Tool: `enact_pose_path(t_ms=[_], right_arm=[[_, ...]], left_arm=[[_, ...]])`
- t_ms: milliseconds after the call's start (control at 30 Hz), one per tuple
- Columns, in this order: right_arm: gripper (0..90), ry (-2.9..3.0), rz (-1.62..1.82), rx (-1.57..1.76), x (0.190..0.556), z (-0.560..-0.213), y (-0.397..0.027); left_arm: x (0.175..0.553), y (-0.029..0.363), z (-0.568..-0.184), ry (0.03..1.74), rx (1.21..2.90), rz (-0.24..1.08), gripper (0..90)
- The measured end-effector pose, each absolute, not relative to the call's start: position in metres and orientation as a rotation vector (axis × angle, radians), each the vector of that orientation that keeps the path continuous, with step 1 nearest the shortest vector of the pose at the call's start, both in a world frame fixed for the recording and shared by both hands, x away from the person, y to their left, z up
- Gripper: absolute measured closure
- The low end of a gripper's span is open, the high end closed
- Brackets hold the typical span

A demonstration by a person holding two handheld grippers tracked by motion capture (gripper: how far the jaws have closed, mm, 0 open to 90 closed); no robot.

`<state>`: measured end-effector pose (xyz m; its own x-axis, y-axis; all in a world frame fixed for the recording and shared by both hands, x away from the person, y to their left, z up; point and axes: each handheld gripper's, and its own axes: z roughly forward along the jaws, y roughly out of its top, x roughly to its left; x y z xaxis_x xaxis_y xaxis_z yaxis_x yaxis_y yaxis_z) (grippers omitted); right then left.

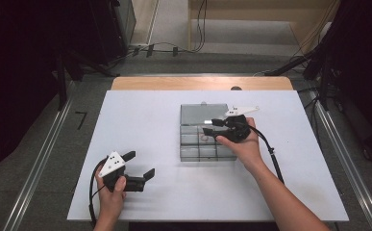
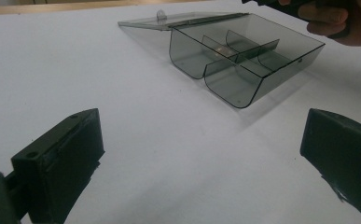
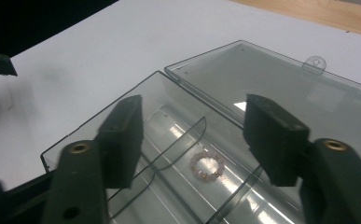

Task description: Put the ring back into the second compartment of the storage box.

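A clear grey compartment box (image 1: 193, 154) lies right of the table's middle, with its lid (image 1: 198, 114) folded flat open on the far side. In one compartment rests a small ring of pale pink beads (image 3: 207, 165). My right gripper (image 1: 210, 126) hovers just over the box, and in the right gripper view (image 3: 194, 135) its jaws stand apart above the bead ring with nothing between them. The left gripper (image 1: 141, 163) rests at the front left of the table, open and empty. Its own view (image 2: 201, 140) looks across bare table at the box (image 2: 243, 93).
The white table top (image 1: 145, 120) ends in a wooden strip (image 1: 198, 83) at the far edge. Dark stands and cables occupy the floor beyond and to both sides. The right gripper's cable (image 1: 275, 161) trails along the forearm.
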<state>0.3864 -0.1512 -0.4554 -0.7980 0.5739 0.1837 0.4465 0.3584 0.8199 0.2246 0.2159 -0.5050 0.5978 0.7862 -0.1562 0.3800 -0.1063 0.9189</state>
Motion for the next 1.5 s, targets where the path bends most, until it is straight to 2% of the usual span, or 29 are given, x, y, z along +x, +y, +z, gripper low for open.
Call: enact_pose_path(t_ms=[167, 533, 1500], right_arm=[[21.6, 2.478, 1.445, 0.939, 0.387, -0.452, -0.158], [1.0, 2.463, 1.461, 0.931, 0.385, -0.451, -0.173], [0.0, 2.403, 1.495, 0.964, 0.387, -0.452, -0.201]], left_arm=[[0.226, 0.214, -0.503, 0.963, 1.714, 0.458, 0.0], [0.232, 0.203, -0.498, 0.956, 1.724, 0.463, 0.0], [0.270, 0.175, -0.472, 0.923, 1.744, 0.417, 0.0]])
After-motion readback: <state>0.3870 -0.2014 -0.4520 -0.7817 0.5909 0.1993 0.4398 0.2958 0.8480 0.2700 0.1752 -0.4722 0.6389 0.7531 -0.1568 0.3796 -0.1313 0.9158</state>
